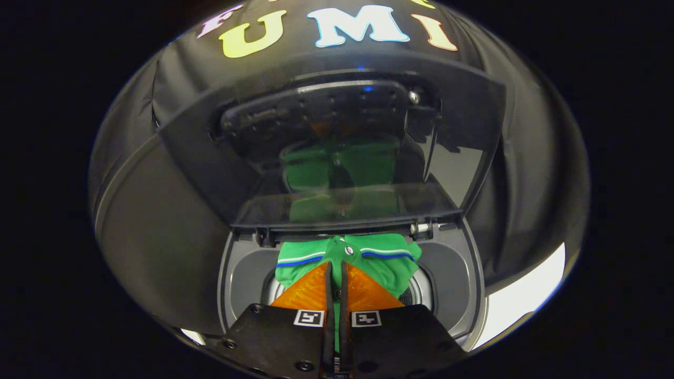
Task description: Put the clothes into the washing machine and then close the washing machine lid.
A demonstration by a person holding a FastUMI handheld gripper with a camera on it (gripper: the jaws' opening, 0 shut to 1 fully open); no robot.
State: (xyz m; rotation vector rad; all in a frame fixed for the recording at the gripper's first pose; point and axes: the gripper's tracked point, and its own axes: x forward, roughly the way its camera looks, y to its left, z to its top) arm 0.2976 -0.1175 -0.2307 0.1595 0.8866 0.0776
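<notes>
A green polo shirt (382,263) with white and blue stripes on its collar hangs from my gripper (337,268). The fingers are shut on the shirt's fabric, close together with cloth pinched between them. The shirt hangs over the round drum opening (418,292) of the top-loading washing machine (453,273). The machine's dark glass lid (337,152) stands raised just beyond the shirt, and the green cloth is mirrored in it. The lower part of the shirt is hidden behind the fingers.
The machine's grey top rim (239,279) surrounds the drum opening on both sides of the fingers. Black cloth walls stand behind and beside the machine. A pale strip of floor (526,300) shows to the right of the machine.
</notes>
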